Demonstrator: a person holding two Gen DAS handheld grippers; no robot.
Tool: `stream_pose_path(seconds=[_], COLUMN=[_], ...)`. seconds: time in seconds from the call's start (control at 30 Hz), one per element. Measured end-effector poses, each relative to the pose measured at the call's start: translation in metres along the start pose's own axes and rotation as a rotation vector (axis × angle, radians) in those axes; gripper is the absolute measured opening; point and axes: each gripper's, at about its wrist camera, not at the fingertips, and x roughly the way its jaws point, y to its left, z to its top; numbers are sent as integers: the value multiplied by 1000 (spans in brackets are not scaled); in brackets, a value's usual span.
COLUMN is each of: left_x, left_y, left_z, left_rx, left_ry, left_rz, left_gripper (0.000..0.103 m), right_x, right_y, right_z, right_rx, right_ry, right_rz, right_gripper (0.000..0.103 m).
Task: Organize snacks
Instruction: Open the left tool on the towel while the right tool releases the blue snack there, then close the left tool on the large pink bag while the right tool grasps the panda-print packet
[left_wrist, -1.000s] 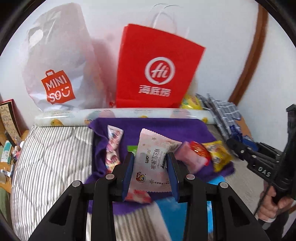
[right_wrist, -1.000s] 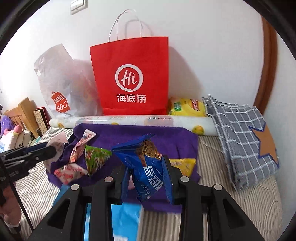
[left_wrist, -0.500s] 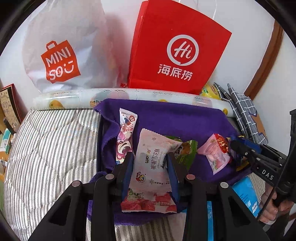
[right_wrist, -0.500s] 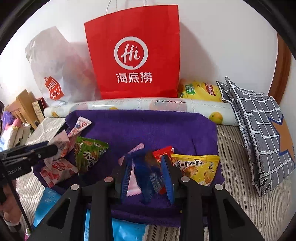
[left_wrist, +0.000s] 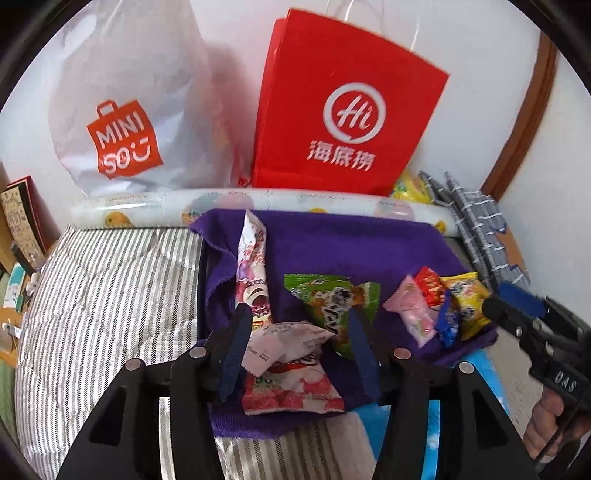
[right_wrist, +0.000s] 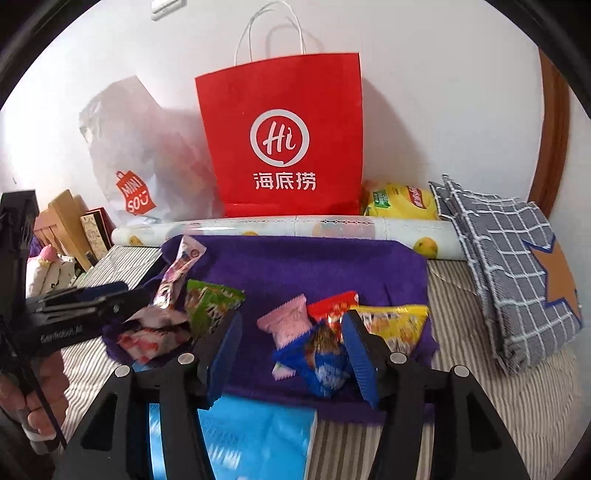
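Left gripper (left_wrist: 295, 347), lower centre of frame: jaws opening, pads clear of the pale pink packet (left_wrist: 286, 345) lying between them on the purple cloth (left_wrist: 332, 240). Right gripper (right_wrist: 291, 349), lower centre: jaws opening, blue packet (right_wrist: 325, 363) loose between them. Red paper bag (right_wrist: 280, 136) stands behind.

Home bedroom: striped quilted bed (left_wrist: 110, 295), shopping bags (right_wrist: 280, 147) against wall at 12 o'clock (plush toys (right_wrist: 44, 269) at 9).

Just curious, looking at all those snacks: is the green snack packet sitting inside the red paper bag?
No, the green snack packet lies on the purple cloth, in front of the red paper bag standing against the wall.
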Motion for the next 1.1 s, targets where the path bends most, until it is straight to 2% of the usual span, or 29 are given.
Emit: stream_pose_path(seconds=[0.2, 0.43, 0.57, 0.87, 1.0, 1.1], left_x=[-30, -71, -93, -117, -119, -115], left_y=[-4, -1, 3, 7, 13, 12], left_z=[-8, -40, -57, -86, -94, -99], left_rx=[4, 20, 15, 29, 8, -7], left_ry=[-17, -28, -39, -40, -27, 3], left_rz=[-55, -55, -60, -38, -52, -89], left_gripper=[55, 55, 56, 56, 56, 56], right_x=[-46, -72, -70, -46, -49, -50], right_y=[13, 35, 48, 53, 56, 62], right_z=[-31, -80, -95, -112, -119, -123], right_rx=[-19, -27, -17, 25, 11, -13], right_ry=[35, 93, 119, 219, 230, 231], right_rz=[-45, 12, 86, 163, 198, 213], right_gripper=[58, 59, 59, 60, 65, 69])
